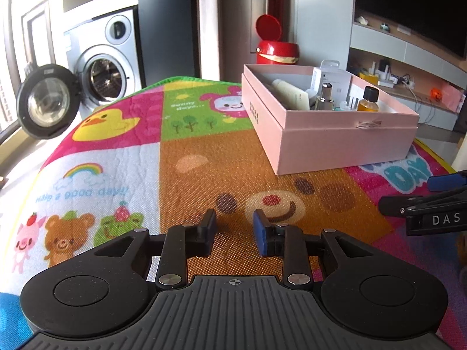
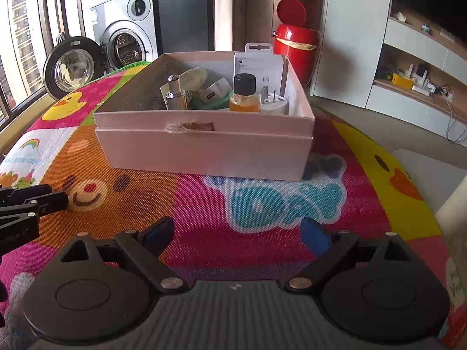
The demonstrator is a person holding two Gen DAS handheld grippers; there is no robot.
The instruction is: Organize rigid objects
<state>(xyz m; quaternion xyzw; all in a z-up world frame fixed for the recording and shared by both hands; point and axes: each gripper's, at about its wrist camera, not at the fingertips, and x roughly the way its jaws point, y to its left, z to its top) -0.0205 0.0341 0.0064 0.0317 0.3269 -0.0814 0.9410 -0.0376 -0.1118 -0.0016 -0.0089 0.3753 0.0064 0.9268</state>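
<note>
Resting ahead of both tongs on the play mat [image 2: 262,175], the pink box [image 2: 204,148] already holds the amber bottle [image 2: 244,96]. Right gripper [image 2: 239,234] gapes wide, left gripper [image 1: 235,232] narrower, both empty; likely finished, next checking for strays.

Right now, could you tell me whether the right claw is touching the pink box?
Apart. The right wrist view shows the open right claw short of the pink box, with a band of play mat between them.

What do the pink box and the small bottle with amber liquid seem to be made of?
Pink box: probably matte cardboard, with thin straight walls, crisp folded edges and a torn patch on its front. Amber bottle: clear glass or hard plastic, since the liquid shows through; its black cap looks plastic.
</note>
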